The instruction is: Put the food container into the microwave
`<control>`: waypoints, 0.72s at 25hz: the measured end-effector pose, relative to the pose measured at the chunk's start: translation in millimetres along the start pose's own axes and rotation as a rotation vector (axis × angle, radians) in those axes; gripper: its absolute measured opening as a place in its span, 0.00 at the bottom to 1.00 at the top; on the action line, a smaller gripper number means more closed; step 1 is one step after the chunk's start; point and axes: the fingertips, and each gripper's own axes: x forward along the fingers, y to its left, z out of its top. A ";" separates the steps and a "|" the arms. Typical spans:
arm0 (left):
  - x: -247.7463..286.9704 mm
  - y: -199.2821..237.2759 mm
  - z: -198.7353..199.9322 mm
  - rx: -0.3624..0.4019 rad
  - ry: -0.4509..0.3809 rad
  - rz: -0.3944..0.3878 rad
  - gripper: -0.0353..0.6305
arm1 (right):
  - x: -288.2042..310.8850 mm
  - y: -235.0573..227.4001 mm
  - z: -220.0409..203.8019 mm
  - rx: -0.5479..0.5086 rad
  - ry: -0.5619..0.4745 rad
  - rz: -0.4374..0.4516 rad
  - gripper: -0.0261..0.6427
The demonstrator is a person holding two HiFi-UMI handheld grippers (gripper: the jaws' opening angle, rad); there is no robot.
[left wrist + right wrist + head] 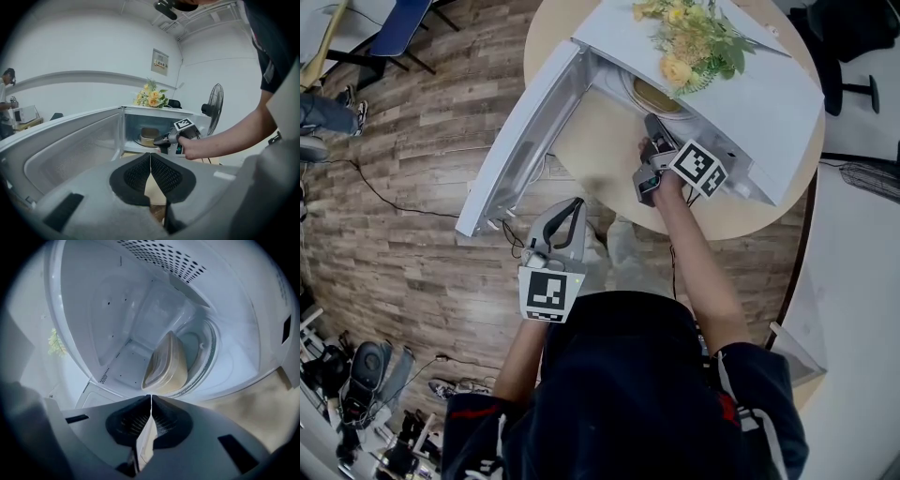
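A beige food container (166,366) rests on the glass turntable (208,352) inside the white microwave (769,103), whose door (520,141) hangs wide open to the left. From the head view only the container's rim (654,96) shows in the cavity. My right gripper (151,397) is shut with nothing between its jaws, its tips at the microwave's mouth just short of the container's near edge. From the left gripper view the right gripper (161,139) sits right beside the container (150,136). My left gripper (150,155) is shut and empty, held back near the person's body (572,206).
The microwave stands on a round wooden table (609,141), with yellow flowers (689,37) on its top. A standing fan (213,110) is off to the right. Cables (384,197) trail over the wooden floor on the left. A black chair (853,56) is beyond the table.
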 end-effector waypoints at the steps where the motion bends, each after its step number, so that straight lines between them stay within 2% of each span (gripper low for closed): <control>1: -1.1 -0.1 1.9 0.003 -0.004 0.001 0.08 | -2.2 2.9 -1.8 -0.014 0.009 0.002 0.06; 5: -8.7 -2.1 9.5 0.015 -0.018 0.006 0.08 | -14.8 19.0 -16.5 -0.103 0.065 0.013 0.06; 8: -11.3 -6.7 16.0 0.034 -0.020 -0.002 0.08 | -28.1 35.0 -29.4 -0.213 0.120 0.029 0.06; 14: -16.8 -6.9 36.6 0.072 -0.060 -0.002 0.08 | -54.0 90.8 -32.1 -0.486 0.169 0.133 0.06; 18: -22.3 -10.0 57.7 0.106 -0.102 -0.005 0.08 | -77.2 129.2 -24.3 -0.635 0.154 0.194 0.06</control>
